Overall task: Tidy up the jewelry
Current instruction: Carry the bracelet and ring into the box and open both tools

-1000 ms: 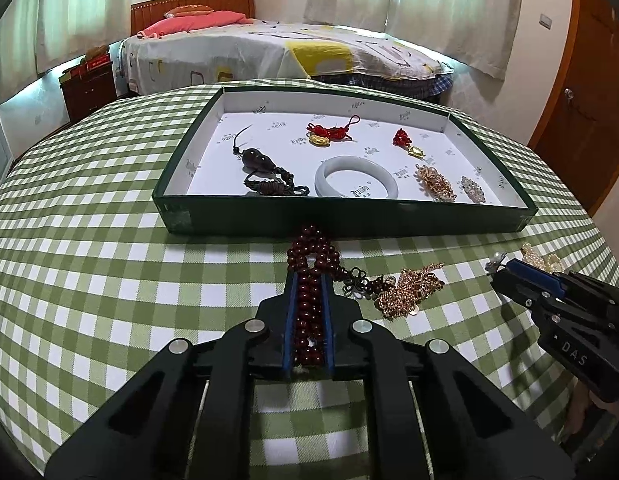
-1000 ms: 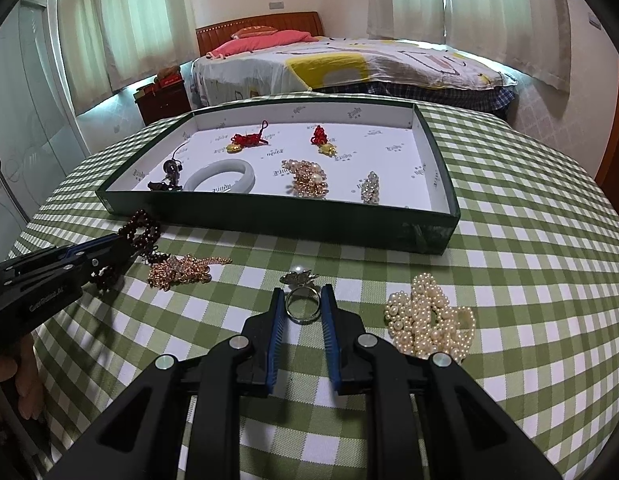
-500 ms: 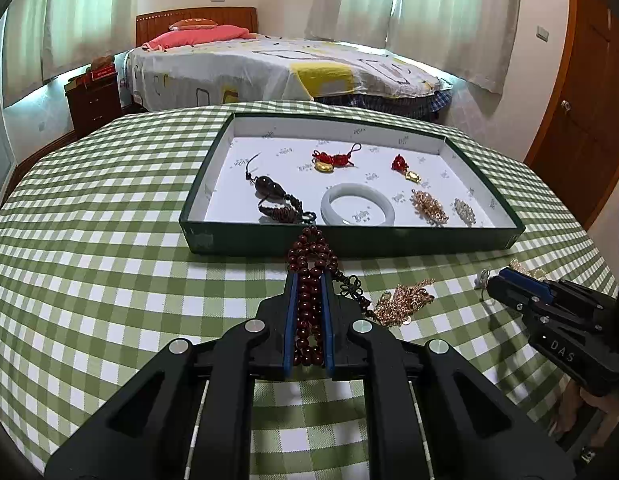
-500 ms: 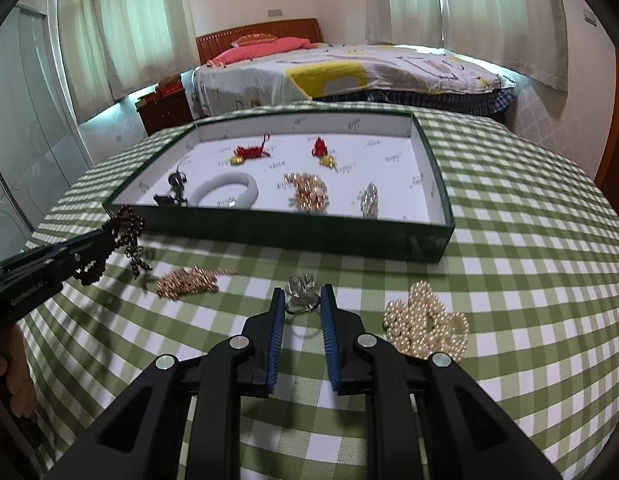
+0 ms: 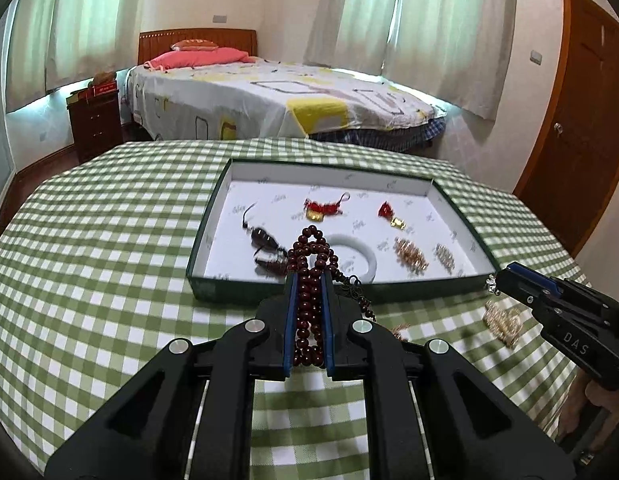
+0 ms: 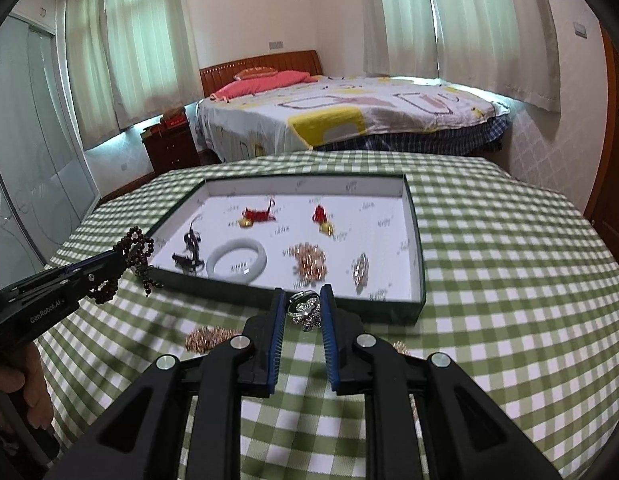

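Both grippers have come up off the table since a second ago, each carrying a piece. From my remote seat, the left gripper (image 5: 308,312) is clamped on the long strand of dark red wooden beads (image 5: 309,264), which now hangs in the air in front of the near wall of the tray. The right gripper (image 6: 303,312) is pinched on the small silver ring with a sparkly flower top (image 6: 303,306), lifted just short of the same wall.

Largest first: the round table under its green-and-white checked cloth (image 5: 109,240) carries the shallow dark green tray with a white paper lining (image 6: 415,240). Inside it lie a pale jade bangle (image 6: 237,260), a dark pendant on a knotted black cord (image 5: 265,248), a rose-gold chain bracelet (image 6: 307,264), two red-tasselled gold charms (image 6: 257,216), and a small silver brooch (image 6: 360,270).

Left outside on the cloth are a heap of gold chain (image 6: 205,338) and, by the right gripper in the left view, a blurred pale gold heap (image 5: 503,320); I cannot tell what it is.

As I judge it, both picks have succeeded and the next step is carrying each piece over the wall to a bare patch of lining. The trailing tassel end of the beads could snag on the rim.
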